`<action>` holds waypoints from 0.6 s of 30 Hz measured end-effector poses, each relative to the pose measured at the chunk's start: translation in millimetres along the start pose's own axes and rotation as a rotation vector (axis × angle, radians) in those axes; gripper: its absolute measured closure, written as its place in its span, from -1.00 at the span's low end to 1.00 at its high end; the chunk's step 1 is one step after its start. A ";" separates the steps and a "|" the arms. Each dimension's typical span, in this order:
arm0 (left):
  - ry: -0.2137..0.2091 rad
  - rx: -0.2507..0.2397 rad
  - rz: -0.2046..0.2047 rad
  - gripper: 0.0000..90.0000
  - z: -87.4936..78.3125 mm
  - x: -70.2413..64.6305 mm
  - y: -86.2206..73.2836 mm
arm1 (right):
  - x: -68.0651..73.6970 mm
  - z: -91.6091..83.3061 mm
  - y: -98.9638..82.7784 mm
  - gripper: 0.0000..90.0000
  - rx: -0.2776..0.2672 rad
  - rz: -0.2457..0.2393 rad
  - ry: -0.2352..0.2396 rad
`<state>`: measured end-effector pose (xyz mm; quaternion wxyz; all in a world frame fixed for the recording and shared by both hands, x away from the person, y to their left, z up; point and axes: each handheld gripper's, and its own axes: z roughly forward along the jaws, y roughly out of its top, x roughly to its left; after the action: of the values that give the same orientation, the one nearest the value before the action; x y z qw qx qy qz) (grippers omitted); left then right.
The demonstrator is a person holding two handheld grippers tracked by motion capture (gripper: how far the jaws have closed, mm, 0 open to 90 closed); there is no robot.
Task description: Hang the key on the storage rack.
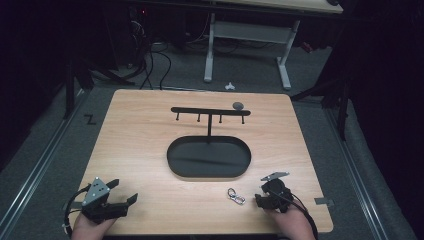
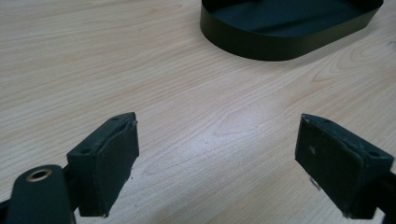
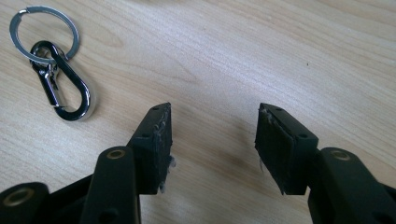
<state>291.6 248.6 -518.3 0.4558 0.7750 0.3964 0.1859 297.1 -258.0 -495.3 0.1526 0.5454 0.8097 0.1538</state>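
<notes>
Two grippers sit low at the near edge of the light wooden table [image 1: 150, 120], both with jaws spread and nothing between them. Right gripper [image 3: 212, 140]: jaws moderately apart, bare wood in the gap, worn pads [image 3: 273, 144] fraying at the edges. Silver keyring with a black-and-chrome carabiner clip [image 3: 58, 77] lies flat on the wood, ahead of and off to the left of the right jaws, near but not touching; in the high view the clip [image 1: 236, 195] lies just beside the right gripper [image 1: 265, 197] on its inner side. Judgement: this is the thing to be picked up, and the jaws are probably released in readiness, but they are not lined up on it yet.

Left gripper [image 2: 215, 149]: jaws spread wider, bare table between them. Well apart from the clip; looks parked or waiting. Seen in the high view at the left near corner [image 1: 120, 202].

Farther ahead of the left jaws: black oval metal tray [image 2: 280, 46], empty as far as visible. From its far side a thin black post carries a bar with four small hooks [image 1: 210, 114], all bare. Judgement: clip likely goes on a hook, the ring gives a loop for that.

Small grey round object [image 1: 238, 105] lies beyond the bar; too small to identify.
</notes>
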 end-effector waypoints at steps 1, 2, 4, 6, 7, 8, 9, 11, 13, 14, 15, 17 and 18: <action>-0.002 0.001 0.001 -0.68 0.1 0.0 0.0 | 0.4 -0.3 1.1 0.00 0.013 -0.002 0.007; -0.003 0.002 0.001 -0.68 0.1 0.0 -0.1 | 0.6 -0.5 2.1 0.00 0.019 -0.010 0.005; -0.006 0.003 0.001 -0.68 0.0 0.2 -0.3 | 1.1 -1.4 4.5 -0.01 0.039 -0.026 0.000; -0.007 0.003 0.004 -0.68 -0.3 -0.3 -0.2 | 1.2 -2.4 6.6 -0.02 0.061 -0.044 -0.006; -0.008 0.001 0.003 -0.68 -0.4 -0.6 -0.1 | 1.4 -3.6 8.7 -0.03 0.081 -0.064 -0.019; -0.008 0.000 0.005 -0.68 -0.4 -0.6 0.0 | 1.4 -3.6 8.7 -0.03 0.081 -0.064 -0.019; -0.009 0.001 0.005 -0.68 -0.2 -0.7 0.0 | 1.4 -4.3 9.8 -0.04 0.093 -0.075 -0.020; -0.011 0.005 0.006 -0.68 0.2 -0.6 0.0 | 1.4 -5.3 12.2 -0.05 0.104 -0.106 -0.030; -0.012 0.006 0.009 -0.68 0.6 -0.9 0.2 | 2.9 -7.1 14.7 -0.06 0.119 -0.113 -0.034; -0.012 0.004 0.009 -0.68 0.6 -1.0 0.4 | 3.3 -7.9 17.5 -0.07 0.129 -0.130 -0.029; -0.012 0.004 0.009 -0.68 0.6 -1.0 0.4 | 3.3 -7.9 17.5 -0.07 0.129 -0.130 -0.029; -0.014 0.005 0.009 -0.68 0.1 -1.0 0.4 | 4.4 -8.5 19.6 -0.10 0.142 -0.131 -0.027; -0.015 0.004 0.008 -0.68 0.2 -1.0 0.2 | 4.7 -8.7 20.9 -0.10 0.150 -0.142 -0.021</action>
<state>291.2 247.7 -518.1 0.4563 0.7789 0.3903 0.1811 309.2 -246.9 -479.1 0.1305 0.4983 0.8538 0.0759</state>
